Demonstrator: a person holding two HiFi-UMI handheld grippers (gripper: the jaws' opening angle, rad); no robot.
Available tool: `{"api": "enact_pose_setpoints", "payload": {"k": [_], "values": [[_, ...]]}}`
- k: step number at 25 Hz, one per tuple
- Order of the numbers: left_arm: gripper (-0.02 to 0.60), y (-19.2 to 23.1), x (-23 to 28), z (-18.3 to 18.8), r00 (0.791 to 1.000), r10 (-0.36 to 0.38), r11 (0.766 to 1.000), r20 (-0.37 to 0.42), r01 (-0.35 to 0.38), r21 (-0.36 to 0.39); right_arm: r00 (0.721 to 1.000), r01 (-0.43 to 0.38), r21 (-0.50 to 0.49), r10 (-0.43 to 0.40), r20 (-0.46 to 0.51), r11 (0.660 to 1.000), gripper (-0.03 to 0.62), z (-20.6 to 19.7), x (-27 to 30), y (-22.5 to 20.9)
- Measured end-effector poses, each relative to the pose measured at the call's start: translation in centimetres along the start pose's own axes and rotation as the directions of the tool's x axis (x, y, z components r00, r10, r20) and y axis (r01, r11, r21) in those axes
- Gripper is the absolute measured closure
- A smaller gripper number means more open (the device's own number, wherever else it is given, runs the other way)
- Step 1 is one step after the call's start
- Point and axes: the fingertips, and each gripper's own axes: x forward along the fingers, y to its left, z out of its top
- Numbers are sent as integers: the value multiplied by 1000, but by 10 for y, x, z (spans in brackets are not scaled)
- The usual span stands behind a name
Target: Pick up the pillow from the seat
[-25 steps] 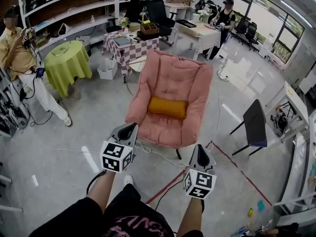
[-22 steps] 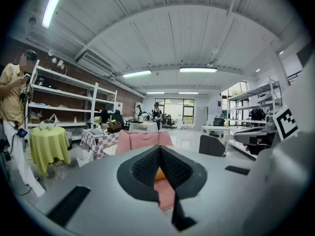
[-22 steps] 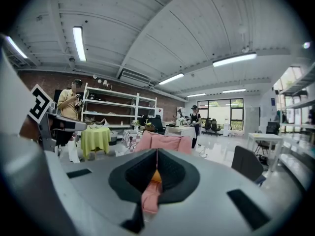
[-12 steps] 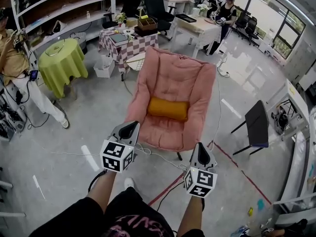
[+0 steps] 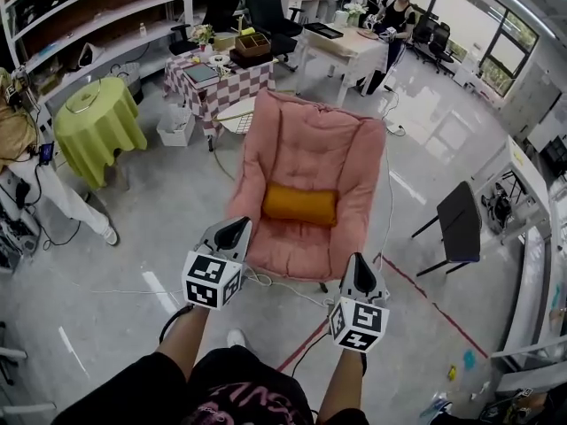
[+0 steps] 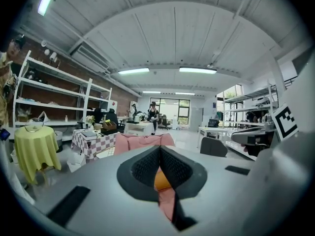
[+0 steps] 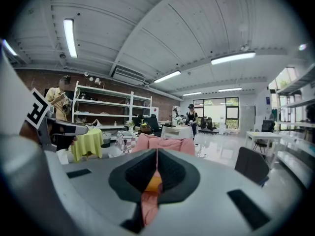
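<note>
my left gripper (image 5: pixel 232 229) has its jaws closed tip to tip, with nothing clamped. my right gripper (image 5: pixel 358 271) is in the same condition. the orange pillow (image 5: pixel 299 204) lies across the pink chair (image 5: pixel 312 140) seat, at 12 o'clock, well apart from both grippers.

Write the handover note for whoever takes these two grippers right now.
Left gripper: shut, empty, held short of the chair.
Right gripper: shut, empty, also short of it.
Orange pillow: lies across the seat of the pink armchair, untouched.
Done: only facing the chair.
Left: step closer, open the jaws, grip the pillow, lift it off the seat.
</note>
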Motion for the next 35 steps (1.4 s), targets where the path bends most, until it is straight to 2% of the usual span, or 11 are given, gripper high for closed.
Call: {"api": "enact_pose_setpoints", "payload": {"k": [7, 14, 18, 23, 31, 35], "values": [[572, 26, 15, 4, 999, -38, 999, 2, 38, -6, 999, 34, 0, -34, -4, 999, 572, 6, 19, 17], [572, 34, 19, 3, 998, -68, 998, 2, 68, 8, 999, 31, 24, -32, 3, 999, 572, 9, 25, 29], [572, 38, 21, 6, 997, -78, 997, 1, 78, 13, 999, 41, 1, -41, 9, 999, 572, 14, 28, 32], [572, 41, 25, 16, 996, -87, 996, 35, 88, -15, 997, 48, -2, -48, 53, 999, 572, 25, 29, 32], [572, 38, 40, 17, 994, -99, 995, 36, 99, 12, 993, 48, -5, -47, 104, 999, 572, 33, 41, 24], [572, 41, 55, 18, 996, -88, 996, 33, 87, 35, 995, 24, -10, -23, 93, 1000, 572, 32, 60, 21]]}}
